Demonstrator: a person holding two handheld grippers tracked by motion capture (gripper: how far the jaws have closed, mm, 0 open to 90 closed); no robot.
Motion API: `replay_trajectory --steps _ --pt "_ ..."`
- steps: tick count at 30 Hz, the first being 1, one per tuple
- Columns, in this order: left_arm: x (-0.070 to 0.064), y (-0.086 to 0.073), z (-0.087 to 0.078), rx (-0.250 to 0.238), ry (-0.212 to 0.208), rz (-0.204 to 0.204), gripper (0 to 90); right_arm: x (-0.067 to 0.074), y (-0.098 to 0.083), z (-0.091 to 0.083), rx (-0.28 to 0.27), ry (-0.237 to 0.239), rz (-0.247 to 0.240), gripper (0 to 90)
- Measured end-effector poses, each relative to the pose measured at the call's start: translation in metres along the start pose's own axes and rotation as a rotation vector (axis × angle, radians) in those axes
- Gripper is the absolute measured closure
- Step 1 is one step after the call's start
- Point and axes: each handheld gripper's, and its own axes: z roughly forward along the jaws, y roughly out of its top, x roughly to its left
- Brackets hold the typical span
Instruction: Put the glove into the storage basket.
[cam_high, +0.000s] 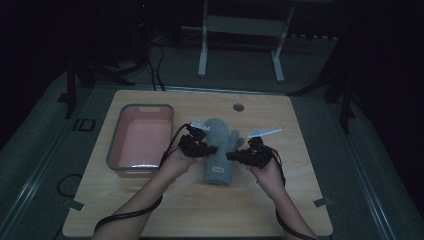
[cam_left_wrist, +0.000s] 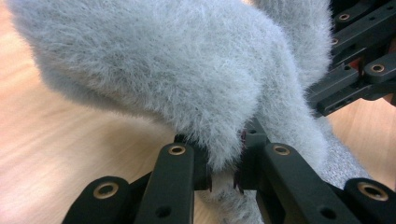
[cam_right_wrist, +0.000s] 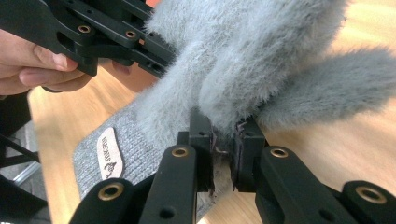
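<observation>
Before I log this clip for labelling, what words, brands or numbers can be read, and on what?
"ID": marking on the floor left of the table.
Patch on the mitten cuff: print and a small figure, too blurred to read.
No other text can be made out.

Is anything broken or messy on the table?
Nothing looks broken or spilled. The fuzzy grey mitten is whole, pinched at each side by the left gripper and right gripper. The pink tub sits straight on the wooden table beside it.
</observation>
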Motion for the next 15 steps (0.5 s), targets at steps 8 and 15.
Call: replay_trajectory --steps 8,15 --pt "0.007 0.01 -0.034 -0.015 0.045 0.013 80.5 0.018 0.029 0.003 -0.023 0.016 -0.055 81.3" --pt "0.022 0.012 -0.063 -0.023 0.078 0.005 80.5 0.029 0.057 0.017 -0.032 0.055 -0.075 81.3"
